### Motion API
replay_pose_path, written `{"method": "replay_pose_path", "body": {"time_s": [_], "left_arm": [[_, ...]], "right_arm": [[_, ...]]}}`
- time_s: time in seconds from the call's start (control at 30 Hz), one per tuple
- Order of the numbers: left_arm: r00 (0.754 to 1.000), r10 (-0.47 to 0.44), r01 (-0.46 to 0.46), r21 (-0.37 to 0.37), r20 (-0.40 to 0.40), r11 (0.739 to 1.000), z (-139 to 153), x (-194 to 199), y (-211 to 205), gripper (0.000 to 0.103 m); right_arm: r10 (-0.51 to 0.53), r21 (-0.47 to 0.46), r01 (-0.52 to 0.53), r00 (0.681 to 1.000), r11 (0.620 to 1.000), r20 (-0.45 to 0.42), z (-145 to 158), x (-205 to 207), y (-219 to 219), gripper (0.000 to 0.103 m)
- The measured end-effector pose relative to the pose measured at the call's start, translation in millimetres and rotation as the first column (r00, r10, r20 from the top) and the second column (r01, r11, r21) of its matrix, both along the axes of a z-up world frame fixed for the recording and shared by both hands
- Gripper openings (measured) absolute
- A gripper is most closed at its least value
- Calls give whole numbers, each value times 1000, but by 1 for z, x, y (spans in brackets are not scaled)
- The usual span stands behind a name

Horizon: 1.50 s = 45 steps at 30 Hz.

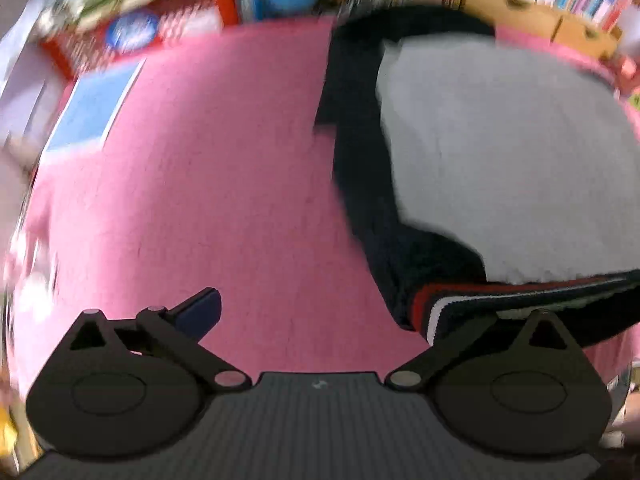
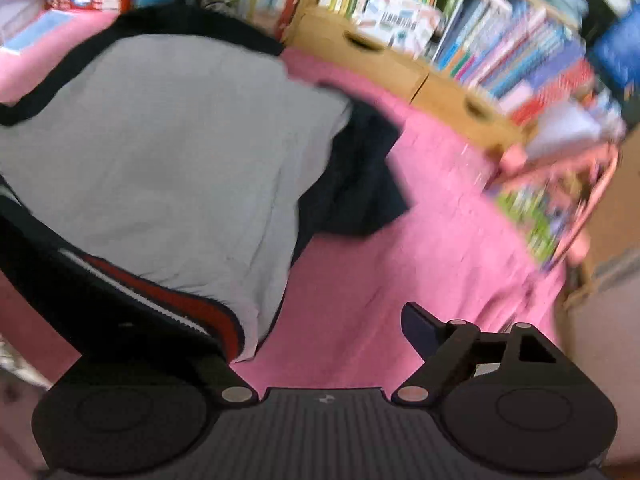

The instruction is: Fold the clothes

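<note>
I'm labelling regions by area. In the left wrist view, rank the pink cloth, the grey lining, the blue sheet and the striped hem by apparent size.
1. pink cloth
2. grey lining
3. striped hem and blue sheet: too alike to rank; the hem sits nearer the camera.

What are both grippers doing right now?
Left gripper: open, holding nothing; one finger hidden under the jacket hem.
Right gripper: open, likewise.

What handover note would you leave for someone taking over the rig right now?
Left gripper: open, its right finger hidden under the jacket's striped hem; nothing gripped.
Right gripper: open, its left finger hidden under the same hem.
The jacket, navy with its grey lining up, lies on the pink cloth.
Done: hard to tell; one dark part, perhaps a sleeve, sticks out.
Left: the folds.
</note>
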<state>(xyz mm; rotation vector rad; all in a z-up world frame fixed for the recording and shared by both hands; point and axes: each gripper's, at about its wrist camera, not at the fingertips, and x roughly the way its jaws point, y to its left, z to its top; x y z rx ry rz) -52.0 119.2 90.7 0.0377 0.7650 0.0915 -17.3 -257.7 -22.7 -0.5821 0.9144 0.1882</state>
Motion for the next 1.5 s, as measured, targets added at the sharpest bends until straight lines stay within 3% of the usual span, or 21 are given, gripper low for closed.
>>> {"method": "replay_pose_path", "body": {"time_s": [0.03, 0.1, 0.17, 0.23, 0.27, 0.33, 0.37, 0.43, 0.5, 0.53, 0.6, 0.67, 0.8, 0.9, 1.1, 1.3, 1.43, 1.5], "left_arm": [[999, 0, 0, -2, 49, 1000, 15, 5, 0, 98], [989, 1, 0, -5, 145, 1000, 45, 15, 1, 97], [971, 2, 0, -8, 241, 1000, 74, 25, 1, 97], [943, 4, 0, -11, 334, 1000, 104, 35, 1, 103], [925, 5, 0, -13, 379, 1000, 119, 40, 1, 103], [896, 1, 3, -8, 444, 1000, 140, 47, 1, 103], [916, -16, 9, 17, 401, 1000, 122, 44, 0, 103], [953, -44, 26, 66, 299, 998, 82, 38, -4, 103], [993, -45, 36, 87, 108, 996, 13, 34, -11, 103], [999, -40, 39, 93, 12, 995, -20, 31, -14, 103], [987, -22, 41, 110, -162, 993, -82, 19, -20, 103], [956, -8, 47, 128, -293, 991, -130, 3, -27, 103], [909, 18, 31, 111, -416, 993, -174, -25, -22, 103], [895, 20, 8, 61, -445, 998, -179, -31, -14, 103], [880, -30, 85, 95, -474, 992, -176, -46, -22, 103], [840, -58, 110, 63, -539, 992, -196, -57, -20, 103], [824, -49, 105, 66, -565, 992, -202, -46, -23, 103], [822, -61, 129, 81, -567, 988, -201, -44, -27, 103]], "right_arm": [[17, -32, -15, 998, 999, 55, 15, 22, 5, 83], [31, -63, -14, 959, 998, 282, 83, 67, 18, 82], [-34, 28, 22, 851, 999, 525, 169, 83, 24, 82], [-102, 156, -8, 725, 988, 681, 235, 71, 19, 85], [-137, 209, -32, 656, 977, 742, 263, 65, 17, 93], [-123, 210, -80, 594, 974, 795, 269, 48, 10, 97], [-112, 212, -89, 621, 973, 776, 258, 45, 6, 97], [-99, 239, -83, 744, 967, 661, 216, 43, 0, 97], [-78, 228, -42, 866, 973, 493, 153, 41, -1, 95], [-70, 212, -21, 907, 977, 414, 123, 37, 1, 93], [-55, 158, 18, 970, 987, 238, 58, 24, 9, 90], [-37, 105, 25, 993, 994, 116, 15, 2, 23, 88], [-11, 48, 13, 999, 999, -38, -37, -32, 35, 89], [-43, 67, 50, 994, 996, -102, -53, -47, 26, 91], [-39, 71, 53, 982, 996, -187, -58, -63, 17, 93], [-1, 117, 53, 912, 992, -410, -65, -67, 6, 96], [7, 67, 24, 903, 997, -430, -66, -57, 20, 96], [32, 56, -11, 918, 998, -395, -61, -54, 26, 96]]}}
